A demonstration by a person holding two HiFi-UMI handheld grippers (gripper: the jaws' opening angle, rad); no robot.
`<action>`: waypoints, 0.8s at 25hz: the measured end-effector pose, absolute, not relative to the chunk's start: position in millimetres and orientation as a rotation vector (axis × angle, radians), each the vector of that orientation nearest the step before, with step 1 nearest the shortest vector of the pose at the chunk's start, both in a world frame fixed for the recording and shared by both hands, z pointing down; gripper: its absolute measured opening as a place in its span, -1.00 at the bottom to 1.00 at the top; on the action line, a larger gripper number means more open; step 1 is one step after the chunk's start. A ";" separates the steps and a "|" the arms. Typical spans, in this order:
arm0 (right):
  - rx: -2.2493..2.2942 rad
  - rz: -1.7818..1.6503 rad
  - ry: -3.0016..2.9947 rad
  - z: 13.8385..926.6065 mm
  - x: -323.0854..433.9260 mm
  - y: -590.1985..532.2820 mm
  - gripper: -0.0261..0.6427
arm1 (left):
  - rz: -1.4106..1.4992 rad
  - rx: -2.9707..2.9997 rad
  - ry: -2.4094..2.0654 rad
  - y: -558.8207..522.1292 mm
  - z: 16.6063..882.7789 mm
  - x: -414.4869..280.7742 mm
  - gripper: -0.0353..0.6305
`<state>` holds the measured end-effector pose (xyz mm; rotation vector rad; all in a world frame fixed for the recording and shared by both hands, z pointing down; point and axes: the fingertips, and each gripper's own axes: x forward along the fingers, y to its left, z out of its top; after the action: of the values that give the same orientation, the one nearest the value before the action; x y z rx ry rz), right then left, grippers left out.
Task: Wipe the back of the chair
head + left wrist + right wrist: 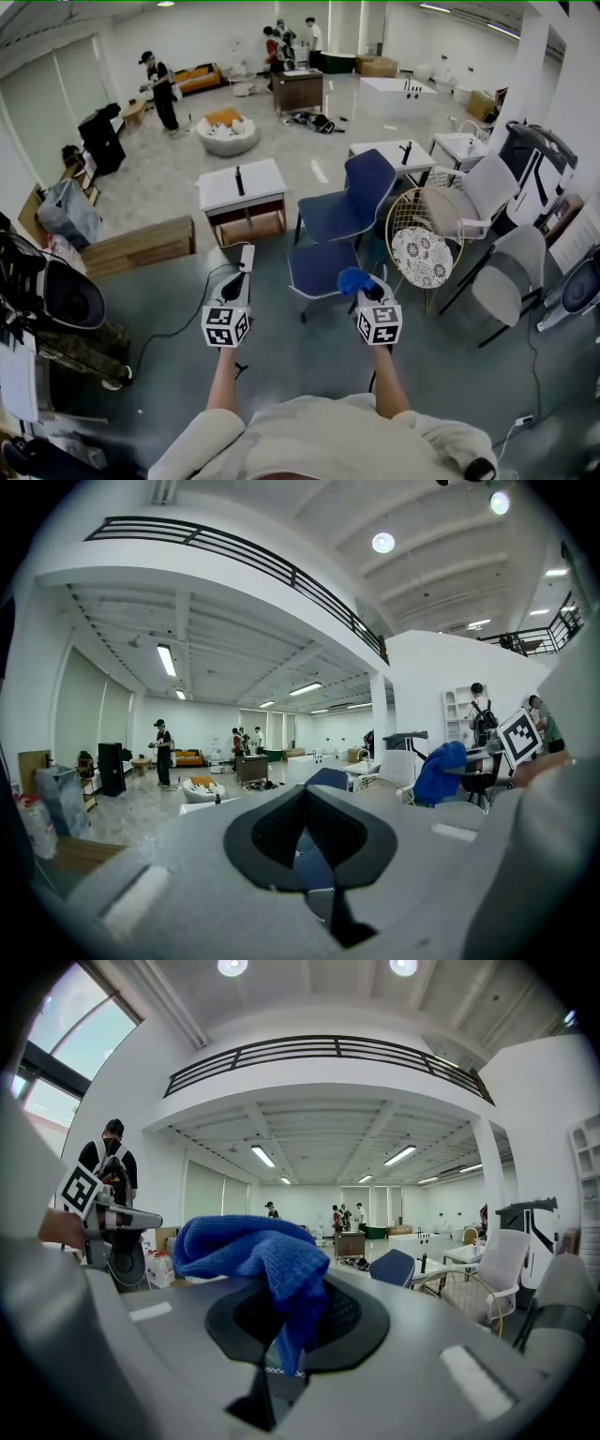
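Blue chair [317, 267] stands straight ahead, a second blue chair [349, 199] close behind it. Bare grey floor [281, 366] is left open on the near side; a round wire chair [422, 246] crowds the right edge. A blue cloth [355, 279] is pinched in the right gripper [364, 289], over the chair's near right corner. The left gripper [247, 256] is held beside the chair's left edge, fingers drawn together on nothing. Only the right gripper view shows the cloth [258, 1251] clamped between the pads.

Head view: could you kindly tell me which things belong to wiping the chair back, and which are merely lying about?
For the job:
blue chair
blue cloth
right tongs, gripping the cloth

Lying about:
white table
gold wire chair
grey chair
wooden crate
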<state>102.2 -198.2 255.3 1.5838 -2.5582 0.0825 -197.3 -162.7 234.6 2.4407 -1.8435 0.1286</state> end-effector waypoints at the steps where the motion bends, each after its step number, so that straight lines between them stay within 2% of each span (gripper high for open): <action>1: 1.589 0.085 -2.558 253.8 101.8 -199.6 -0.79 | 0.132 2.446 -1.842 -164.2 232.6 -197.2 -0.89; 20: 1.573 0.081 -2.543 252.1 93.4 -198.1 -0.79 | 0.137 2.444 -1.822 -166.8 237.1 -199.6 -0.89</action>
<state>93.4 -198.1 252.1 1.5730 -2.5425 0.0812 -199.6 -166.8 237.1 2.4441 -1.8216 0.1368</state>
